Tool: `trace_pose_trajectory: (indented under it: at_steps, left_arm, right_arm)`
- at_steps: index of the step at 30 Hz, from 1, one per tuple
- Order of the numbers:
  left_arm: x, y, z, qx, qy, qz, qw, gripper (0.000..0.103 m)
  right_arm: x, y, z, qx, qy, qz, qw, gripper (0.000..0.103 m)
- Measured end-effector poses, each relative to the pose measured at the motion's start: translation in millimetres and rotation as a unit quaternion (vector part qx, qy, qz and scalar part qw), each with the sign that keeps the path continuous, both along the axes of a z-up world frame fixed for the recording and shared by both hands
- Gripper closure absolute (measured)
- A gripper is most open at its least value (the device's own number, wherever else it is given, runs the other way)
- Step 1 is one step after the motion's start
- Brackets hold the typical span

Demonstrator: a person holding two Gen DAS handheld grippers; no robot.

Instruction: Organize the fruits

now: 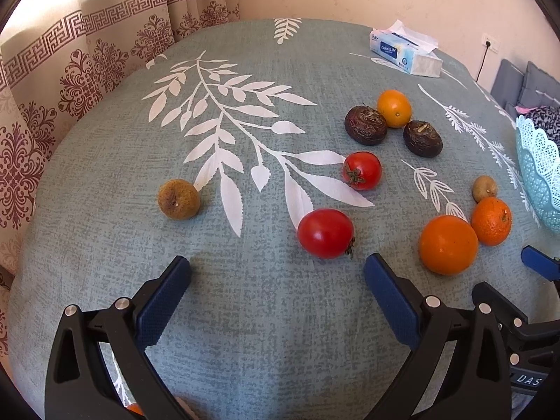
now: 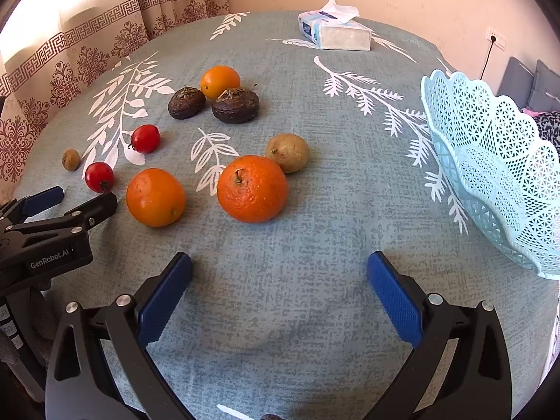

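Left gripper [image 1: 278,262] and right gripper [image 2: 280,262] both spread wide, holding nothing. Fruit lies loose on the tablecloth [image 2: 315,210]: nearest orange [image 2: 252,189] centre, tomatoes [image 2: 99,176] left. Basket [image 2: 490,161] stands right.

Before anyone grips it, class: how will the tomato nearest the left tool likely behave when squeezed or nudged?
The tomato looks round and lies on its side, so it would probably roll. Its glossy skin suggests it may slip between the pads. It likely bruises if squeezed hard.
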State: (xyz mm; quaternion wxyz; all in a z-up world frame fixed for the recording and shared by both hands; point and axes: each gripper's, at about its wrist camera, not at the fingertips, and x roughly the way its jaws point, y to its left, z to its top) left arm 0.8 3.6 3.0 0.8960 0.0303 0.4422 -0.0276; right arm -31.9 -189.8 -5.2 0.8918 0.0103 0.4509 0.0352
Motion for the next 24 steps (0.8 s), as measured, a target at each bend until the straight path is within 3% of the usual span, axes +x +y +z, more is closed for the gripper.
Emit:
trace_pose_trajectory:
  at_steps: [11, 20, 24]
  left_arm:
    - [-3, 0, 2, -0.001, -0.009, -0.002, 1.0000, 0.005]
    - [-33, -2, 24, 0.010, -0.083, -0.012, 0.9964, 0.005]
    - [-48, -4, 32, 0.016, -0.098, -0.028, 0.9947, 0.005]
  right_arm:
    - [0, -1, 0, 0.005, -0.002, 0.001, 1.000, 0.002]
    - [-1, -1, 1, 0.005, -0.006, 0.002, 1.000, 0.002]
    - [-10, -3, 8, 0.021, -0.033, 0.008, 0.999, 0.002]
